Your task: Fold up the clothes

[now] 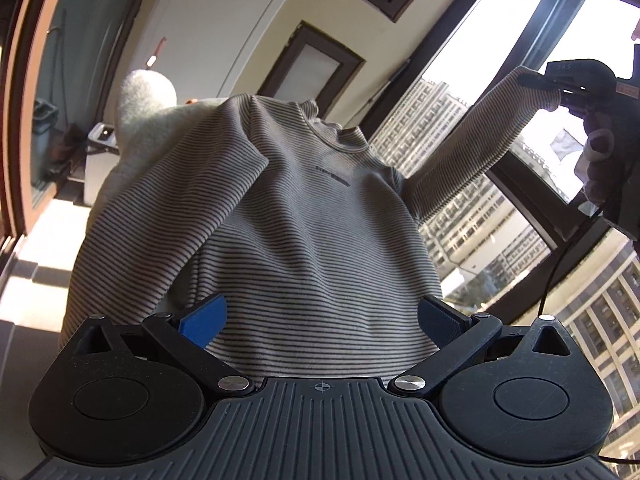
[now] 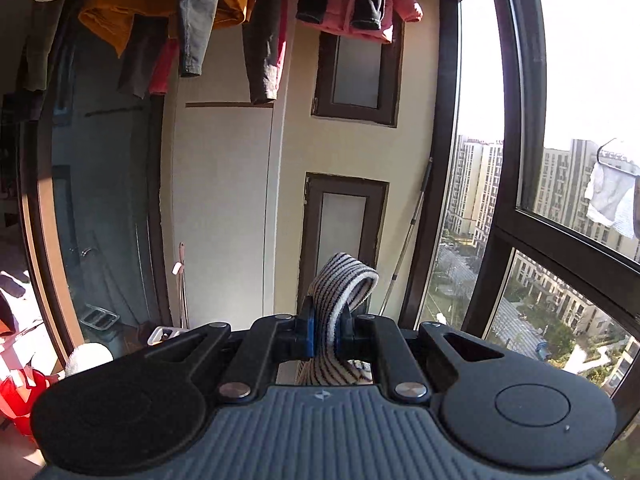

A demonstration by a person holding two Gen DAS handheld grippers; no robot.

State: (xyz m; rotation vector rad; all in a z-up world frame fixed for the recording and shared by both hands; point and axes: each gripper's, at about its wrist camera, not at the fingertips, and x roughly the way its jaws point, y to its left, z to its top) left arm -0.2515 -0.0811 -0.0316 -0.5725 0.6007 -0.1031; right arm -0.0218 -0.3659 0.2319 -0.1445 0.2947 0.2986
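Striped knit shirt (image 1: 288,216), soft w/ fine ribbed lines, hung in front of my left tool (image 1: 320,320), which gaped wide, blue pads either side of the hem. Right tool (image 2: 325,330) was clamped narrow on the cuff (image 2: 344,280), looped.

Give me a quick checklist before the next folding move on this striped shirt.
1. Right claw shut on the sleeve cuff: ok.
2. Sleeve lifted clear of the shirt body: ok.
3. Left claw open, striped shirt between its fingers, pads not pressing: ok.
4. Other sleeve already lying across the front: ok.
5. Surface under the shirt flat and free: cannot tell.
6. Hem edge aligned: cannot tell, hidden behind the left claw.
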